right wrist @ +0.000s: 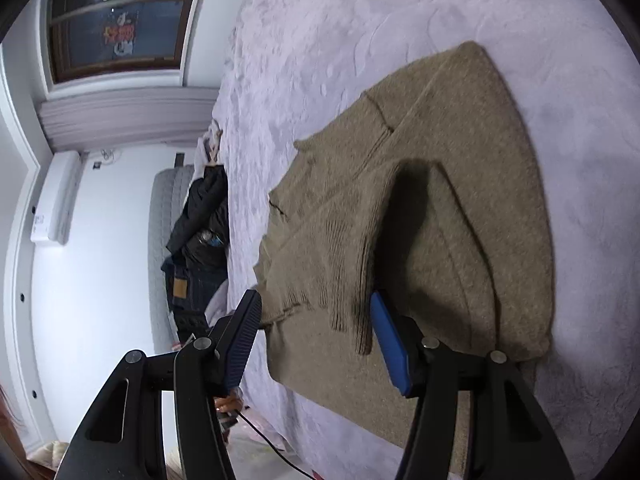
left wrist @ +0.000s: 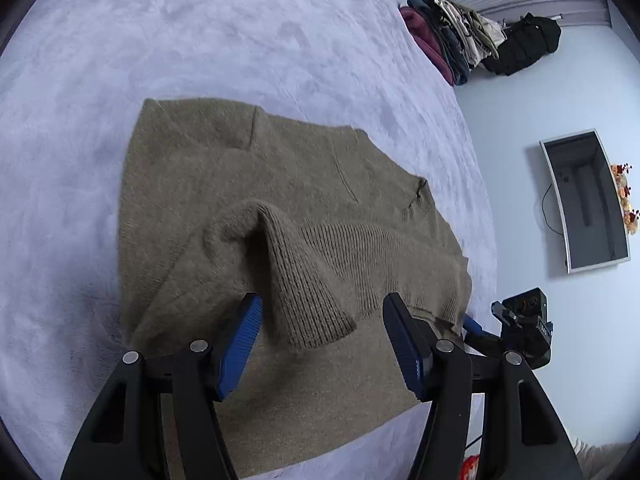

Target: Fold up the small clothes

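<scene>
2 sleeves folded in across the olive knit sweater (left wrist: 280, 208), flat on the lilac bedspread (left wrist: 200, 40). Left gripper (left wrist: 322, 312) wide around the ribbed cuff (left wrist: 316, 312), right gripper (right wrist: 316, 312) wide too, empty. Next: probably pinching the hem, folding upward.

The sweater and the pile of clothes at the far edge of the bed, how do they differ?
The sweater is one olive-brown knit piece spread low on the bed, a sleeve folded over it; the pile of clothes is many garments stacked high in maroon, navy and beige. The sweater lies near, the pile far off. Both rest on the bed.
</scene>
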`<state>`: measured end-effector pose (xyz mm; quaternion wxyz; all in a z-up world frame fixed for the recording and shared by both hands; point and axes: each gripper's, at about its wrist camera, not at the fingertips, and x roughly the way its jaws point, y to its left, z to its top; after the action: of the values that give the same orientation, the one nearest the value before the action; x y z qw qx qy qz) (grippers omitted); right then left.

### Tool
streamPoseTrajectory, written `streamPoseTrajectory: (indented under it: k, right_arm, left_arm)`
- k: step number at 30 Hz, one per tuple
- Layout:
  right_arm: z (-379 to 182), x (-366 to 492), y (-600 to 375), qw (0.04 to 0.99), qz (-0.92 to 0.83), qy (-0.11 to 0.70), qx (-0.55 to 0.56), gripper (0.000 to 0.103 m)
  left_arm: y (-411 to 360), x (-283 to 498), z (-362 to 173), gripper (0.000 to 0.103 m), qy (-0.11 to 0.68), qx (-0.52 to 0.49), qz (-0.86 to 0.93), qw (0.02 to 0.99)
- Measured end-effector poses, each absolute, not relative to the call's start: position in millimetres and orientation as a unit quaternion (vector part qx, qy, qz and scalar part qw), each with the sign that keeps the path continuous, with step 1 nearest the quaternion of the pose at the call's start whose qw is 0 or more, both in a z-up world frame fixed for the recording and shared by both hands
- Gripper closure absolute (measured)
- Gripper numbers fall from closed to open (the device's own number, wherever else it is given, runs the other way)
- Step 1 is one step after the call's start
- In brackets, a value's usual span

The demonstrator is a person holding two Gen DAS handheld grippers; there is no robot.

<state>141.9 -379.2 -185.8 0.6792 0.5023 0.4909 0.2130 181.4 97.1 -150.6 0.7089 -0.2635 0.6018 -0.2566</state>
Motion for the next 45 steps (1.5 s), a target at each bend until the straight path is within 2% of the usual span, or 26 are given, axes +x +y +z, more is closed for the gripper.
streamPoseTrajectory:
  k: [1,2,3,4,11,14,16,17,18,19,23,26,28,30,32,33,38,45]
  right_arm:
    - [-189.9,144.8,-373.9,0.680,0.214,0.499,0.493,0.045]
    - [-194.5,148.1,-367.3,0.680,0.212,0.509,0.484,0.058]
    - [-199.6,152.4,-359.9,0.677,0.210,0.520,0.477,0.090]
    - [-204.1,155.5,-355.7,0.672,0.216,0.524,0.477,0.099]
    - [-174.9,200.4,-377.2,0.698,0.225,0.437,0.521,0.099]
    - [-171.8,218.6,-399.8,0.715,0.163,0.418,0.536,0.093]
    - [-169.0,223.1,-411.5,0.720,0.128,0.418,0.539,0.080]
    - [-166.3,222.7,-414.9,0.722,0.122,0.418,0.538,0.056]
    - [-162.4,220.6,-416.5,0.726,0.121,0.416,0.534,0.048]
    - [-156.8,218.1,-414.5,0.732,0.128,0.415,0.525,0.048]
    - [-146.8,219.6,-384.9,0.751,0.168,0.456,0.447,0.050]
    - [-153.9,228.8,-354.1,0.752,0.188,0.492,0.397,0.050]
    - [-164.5,233.8,-342.7,0.754,0.180,0.509,0.375,0.050]
    - [-176.8,236.2,-346.3,0.765,0.143,0.522,0.348,0.052]
    - [-184.6,232.6,-366.0,0.770,0.126,0.508,0.365,0.062]
    - [-185.3,231.3,-377.0,0.773,0.112,0.503,0.370,0.063]
    - [-166.9,217.1,-418.4,0.803,0.042,0.482,0.348,0.059]
    - [-159.9,221.1,-418.2,0.801,0.062,0.504,0.316,0.059]
  left_arm:
    - [90.3,182.2,-153.8,0.039,0.606,-0.263,-0.262,0.703]
    - [82.9,183.3,-157.8,0.039,0.610,-0.264,-0.263,0.699]
    - [76.6,184.6,-159.5,0.039,0.608,-0.265,-0.262,0.701]
    - [73.3,185.8,-157.4,0.040,0.600,-0.263,-0.259,0.709]
    - [74.0,225.9,-133.1,0.039,0.554,-0.247,-0.185,0.774]
    - [87.3,237.2,-108.2,0.039,0.520,-0.245,-0.142,0.806]
    - [92.7,237.6,-89.3,0.039,0.500,-0.230,-0.136,0.824]
    - [92.6,236.5,-81.9,0.038,0.495,-0.212,-0.136,0.831]
    - [90.9,235.8,-80.3,0.030,0.496,-0.197,-0.138,0.834]
    - [86.1,233.1,-78.7,0.025,0.499,-0.173,-0.145,0.837]
    - [55.2,227.1,-98.2,0.025,0.530,-0.119,-0.170,0.822]
    - [28.0,222.3,-129.5,0.025,0.561,-0.110,-0.177,0.801]
    - [19.4,219.1,-142.3,0.025,0.563,-0.070,-0.149,0.810]
    - [29.8,221.4,-148.2,0.025,0.555,-0.055,-0.132,0.820]
    - [51.8,227.4,-144.8,0.025,0.543,-0.033,-0.094,0.834]
    - [67.9,232.3,-144.0,0.025,0.540,-0.015,-0.062,0.839]
    - [137.3,241.5,-139.9,0.025,0.550,-0.036,0.006,0.834]
    - [98.8,214.8,-123.1,0.025,0.561,-0.044,-0.071,0.823]
